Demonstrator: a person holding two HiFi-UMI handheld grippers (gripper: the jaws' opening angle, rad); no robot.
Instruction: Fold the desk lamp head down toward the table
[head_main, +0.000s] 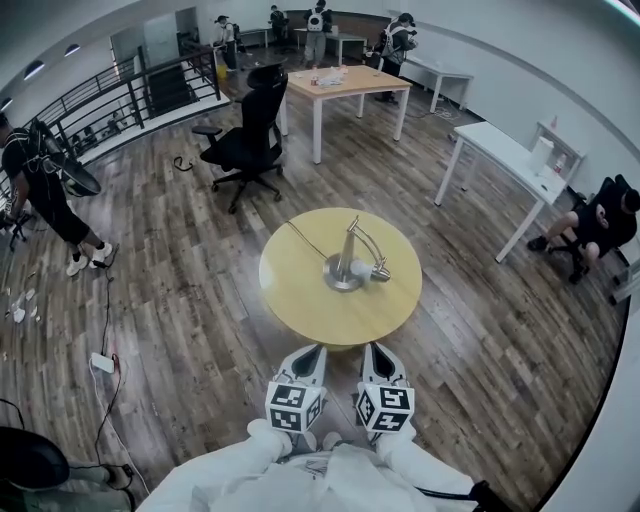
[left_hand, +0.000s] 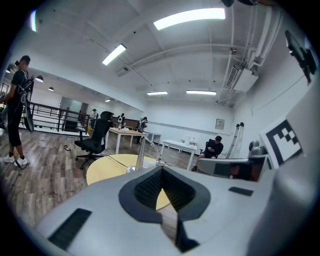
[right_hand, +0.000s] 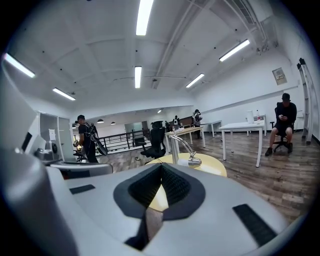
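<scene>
A silver desk lamp (head_main: 349, 259) stands on a round yellow table (head_main: 300, 295). Its post is upright and its arm bends over, so the lamp head (head_main: 379, 271) hangs low, close to the tabletop, to the right of the base. Both grippers are held near my body, short of the table's near edge. The left gripper (head_main: 311, 351) and the right gripper (head_main: 373, 350) are shut with nothing between the pads. In the left gripper view the lamp (left_hand: 140, 153) shows beyond the closed left gripper (left_hand: 162, 171). In the right gripper view the lamp (right_hand: 182, 150) shows beyond the closed right gripper (right_hand: 161, 168).
A black office chair (head_main: 246, 134) and a wooden desk (head_main: 345, 84) stand beyond the table. A white table (head_main: 506, 154) and a seated person (head_main: 598, 222) are at the right. A person (head_main: 44, 186) stands at the left; a power strip (head_main: 102, 362) and cables lie on the floor.
</scene>
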